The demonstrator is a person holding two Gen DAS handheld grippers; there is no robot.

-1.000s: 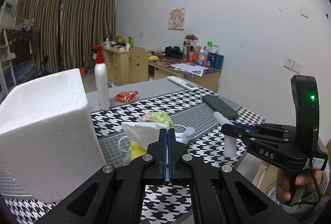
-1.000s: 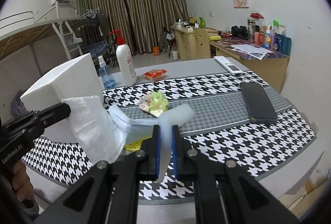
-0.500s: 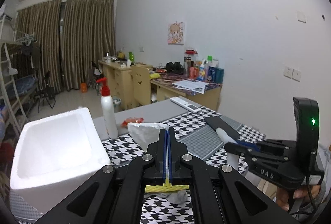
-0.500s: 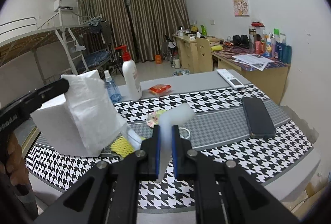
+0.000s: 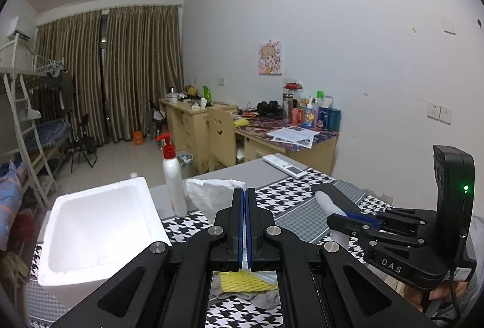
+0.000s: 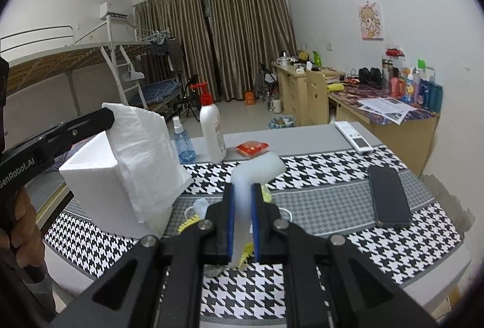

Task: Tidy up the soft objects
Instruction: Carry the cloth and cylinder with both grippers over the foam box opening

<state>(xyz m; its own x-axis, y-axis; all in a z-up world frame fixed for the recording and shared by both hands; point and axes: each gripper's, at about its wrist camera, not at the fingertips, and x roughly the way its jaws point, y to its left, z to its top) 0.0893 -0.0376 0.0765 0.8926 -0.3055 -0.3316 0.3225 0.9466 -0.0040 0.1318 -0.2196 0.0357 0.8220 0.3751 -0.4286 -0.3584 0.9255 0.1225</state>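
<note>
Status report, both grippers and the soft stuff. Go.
Left gripper shut on white tissue. Right gripper shut on white foam strip. Both above table; foam box open, unobstructed.

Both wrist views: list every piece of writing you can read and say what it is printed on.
"DAS": white letters on the black body of the right tool, seen from the left wrist.
"enRobot.AI": white letters on the black body of the left tool, cut off by the frame edge, seen from the right wrist.
Too small or blurred to read: white pump bottle with red cap label, printed papers on the desk, cartoon wall poster.
</note>
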